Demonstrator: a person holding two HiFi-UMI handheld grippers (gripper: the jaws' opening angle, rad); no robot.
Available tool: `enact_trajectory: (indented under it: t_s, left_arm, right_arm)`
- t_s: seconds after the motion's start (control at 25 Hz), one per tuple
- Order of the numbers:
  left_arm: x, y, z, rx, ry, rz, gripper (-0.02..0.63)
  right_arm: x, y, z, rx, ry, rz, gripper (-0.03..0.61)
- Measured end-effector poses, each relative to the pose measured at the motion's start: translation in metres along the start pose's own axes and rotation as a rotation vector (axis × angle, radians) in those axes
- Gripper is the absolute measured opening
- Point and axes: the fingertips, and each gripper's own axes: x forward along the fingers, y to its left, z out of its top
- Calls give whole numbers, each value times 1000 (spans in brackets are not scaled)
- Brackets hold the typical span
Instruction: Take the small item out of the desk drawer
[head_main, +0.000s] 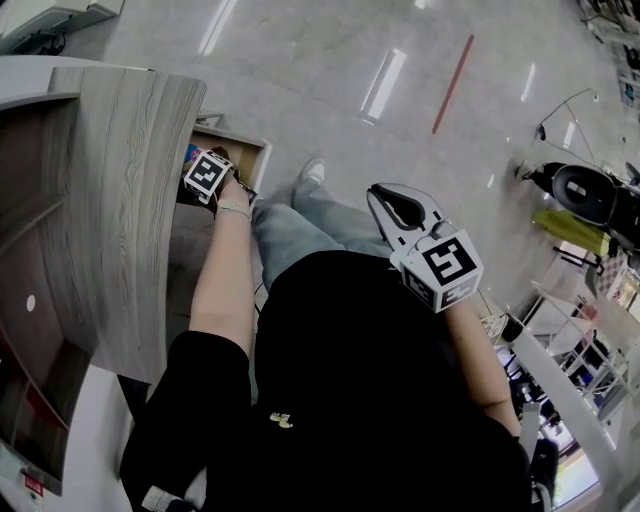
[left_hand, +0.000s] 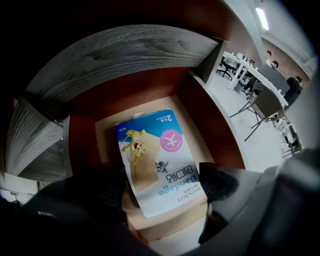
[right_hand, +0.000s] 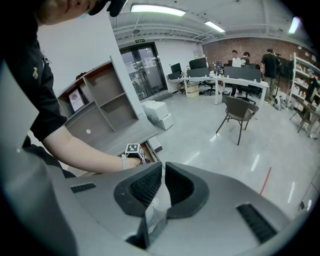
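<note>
A small blue-and-white bandage box (left_hand: 155, 155) with cartoon print lies in the open desk drawer (left_hand: 192, 130), slightly askew. My left gripper (left_hand: 162, 187) reaches into that drawer, its dark pads pressed against the box's two long sides, shut on it. From the head view the left gripper (head_main: 200, 165) sits in the drawer (head_main: 245, 150) under the grey wood desk top (head_main: 130, 200), and only a blue corner of the box (head_main: 190, 154) shows. My right gripper (head_main: 392, 203) hangs in the air over the person's lap, shut with nothing in it; its pads (right_hand: 145, 187) nearly meet.
A grey and brown shelf unit (right_hand: 100, 105) stands behind the desk. The person's legs (head_main: 300, 225) are right beside the drawer. A chair (right_hand: 239, 112) and office desks (right_hand: 235, 80) stand across the polished floor; a scooter (head_main: 585, 190) is at the right.
</note>
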Motion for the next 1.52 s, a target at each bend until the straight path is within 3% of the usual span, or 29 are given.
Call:
enact_trajectory:
  t_s: [0.32, 0.72, 1.28, 1.52]
  left_arm:
    - [-13, -5, -16, 66, 19, -51, 445]
    - [-44, -10, -25, 209, 23, -129, 436]
    - [-59, -22, -33, 303, 26, -216, 436]
    - [-83, -24, -41, 399, 30, -258, 434]
  right_arm:
    - [0, 3, 5, -3, -22, 1, 0]
    - [0, 19, 12, -7, -46, 25, 0]
    - [-2, 26, 6, -12, -72, 34, 0]
    - [-4, 39, 13, -19, -93, 45, 0]
